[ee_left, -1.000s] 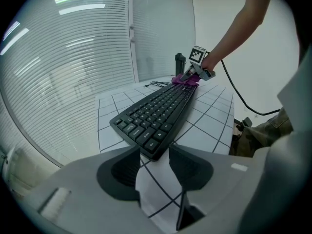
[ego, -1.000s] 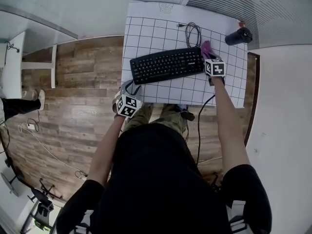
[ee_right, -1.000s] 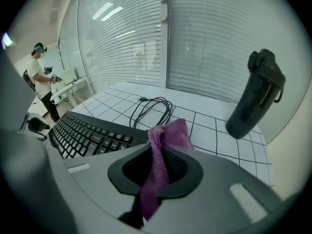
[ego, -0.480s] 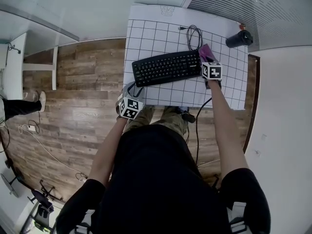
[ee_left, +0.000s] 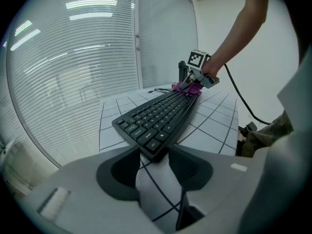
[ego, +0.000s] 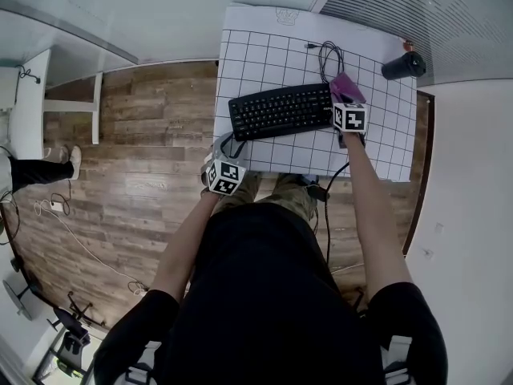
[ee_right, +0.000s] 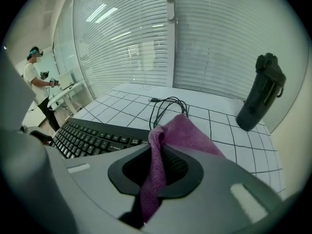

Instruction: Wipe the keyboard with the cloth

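Office-like laboratory room. A desk (ego: 264, 46) covered with a grid-ruled sheet carries a keyboard (ego: 280, 109) and stands on a wood-plank floor (ego: 136, 183) beside glass walls hung with horizontal blinds (ee_right: 219, 43). A second white desk (ego: 28, 111) and loose floor cables (ego: 72, 243) lie nearby.

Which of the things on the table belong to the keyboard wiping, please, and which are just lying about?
In use: keyboard; purple cloth, held in the right gripper.
Lying about: dark bottle; coiled cable.
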`<state>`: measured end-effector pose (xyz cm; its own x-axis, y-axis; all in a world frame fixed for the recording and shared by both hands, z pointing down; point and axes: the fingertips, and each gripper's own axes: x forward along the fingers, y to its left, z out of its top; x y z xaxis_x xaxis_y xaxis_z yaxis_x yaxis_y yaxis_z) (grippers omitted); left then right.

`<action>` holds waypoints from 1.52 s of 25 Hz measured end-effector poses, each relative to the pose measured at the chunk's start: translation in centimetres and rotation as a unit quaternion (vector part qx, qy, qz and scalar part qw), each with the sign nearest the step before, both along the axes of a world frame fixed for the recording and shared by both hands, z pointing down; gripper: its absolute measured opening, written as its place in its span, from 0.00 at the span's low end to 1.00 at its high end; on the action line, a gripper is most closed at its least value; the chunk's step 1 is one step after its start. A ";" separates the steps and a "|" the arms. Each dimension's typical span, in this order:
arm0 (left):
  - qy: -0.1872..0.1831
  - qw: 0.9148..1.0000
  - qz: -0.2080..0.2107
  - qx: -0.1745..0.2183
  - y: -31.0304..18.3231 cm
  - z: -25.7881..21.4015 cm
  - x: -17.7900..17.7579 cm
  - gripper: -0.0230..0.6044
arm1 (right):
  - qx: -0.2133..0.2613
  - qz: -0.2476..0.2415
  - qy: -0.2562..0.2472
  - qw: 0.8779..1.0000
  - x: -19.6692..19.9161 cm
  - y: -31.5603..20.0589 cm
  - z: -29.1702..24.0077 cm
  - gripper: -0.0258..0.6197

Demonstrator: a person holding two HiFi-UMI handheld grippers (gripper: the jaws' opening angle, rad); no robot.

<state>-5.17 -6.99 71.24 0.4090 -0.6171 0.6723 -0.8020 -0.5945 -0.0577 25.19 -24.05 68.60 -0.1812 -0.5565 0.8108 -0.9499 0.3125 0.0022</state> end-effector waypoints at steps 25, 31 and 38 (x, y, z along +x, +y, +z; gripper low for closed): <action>0.004 1.000 0.014 0.012 0.1 0.0 -0.1 0.28 | 0.015 -0.021 0.013 1.000 -4.5 2.0 -0.1 0.12; 0.002 1.000 0.013 0.013 0.1 0.1 -0.2 0.28 | 0.014 -0.048 0.017 0.999 -6.0 2.5 -0.1 0.12; 0.004 1.000 0.012 0.010 0.0 0.1 -0.2 0.28 | 0.016 -0.080 0.027 0.996 -8.3 3.2 0.0 0.12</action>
<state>-5.37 -6.96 71.37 0.4293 -0.6202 0.6565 -0.7881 -0.6123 -0.0631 16.92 -20.89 68.65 -0.2256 -0.5506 0.8037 -0.8865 0.4582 0.0651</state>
